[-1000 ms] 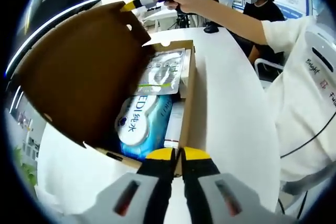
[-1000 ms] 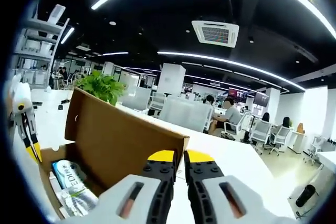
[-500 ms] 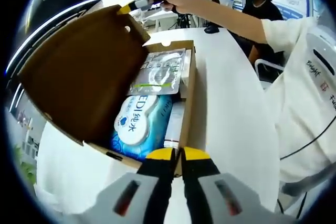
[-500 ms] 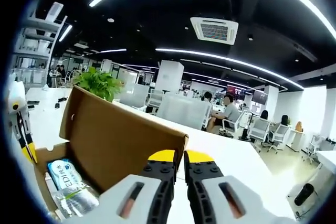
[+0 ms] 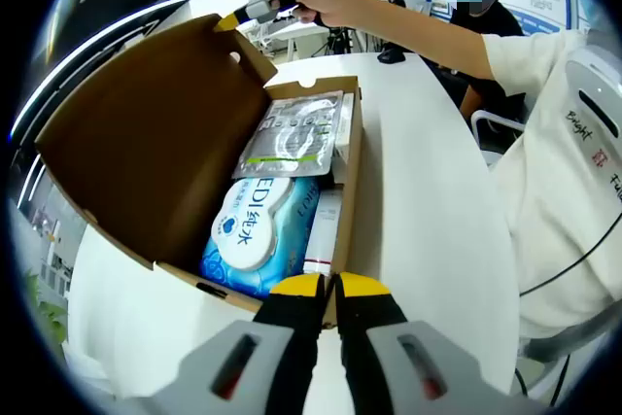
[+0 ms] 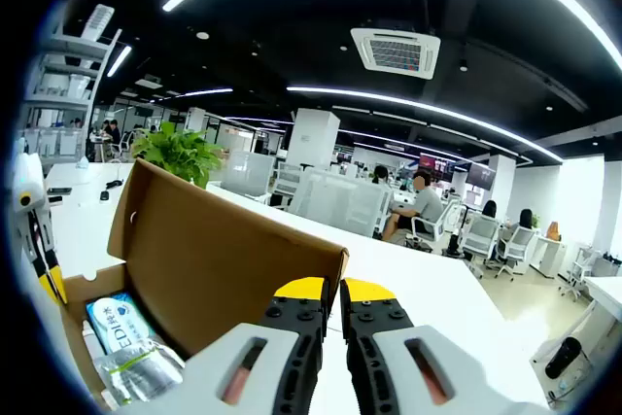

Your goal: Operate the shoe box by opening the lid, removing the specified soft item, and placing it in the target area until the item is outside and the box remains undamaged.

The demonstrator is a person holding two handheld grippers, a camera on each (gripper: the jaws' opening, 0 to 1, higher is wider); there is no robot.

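- Left gripper view: left gripper [image 5: 328, 286], jaws pinched on the shoe box's [image 5: 348, 157] near wall. Wipes pack [image 5: 260, 233] inside. Right gripper [image 5: 236, 17] tips at the lid's [image 5: 146, 133] far corner, grip unclear.
- Right gripper view: right gripper [image 6: 328, 292] on the lid [image 6: 224, 264] edge. Opening's basically done; next, reach in for the wipes.

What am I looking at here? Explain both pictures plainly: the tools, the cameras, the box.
A person holds two hand grippers, each carrying its own camera that looks out along its fingers. The left gripper has its fingers shut at the near wall of a cardboard shoe box on a white table. The right gripper appears to pinch the raised lid. Inside the box lie a blue wet wipes pack and a silvery sachet.
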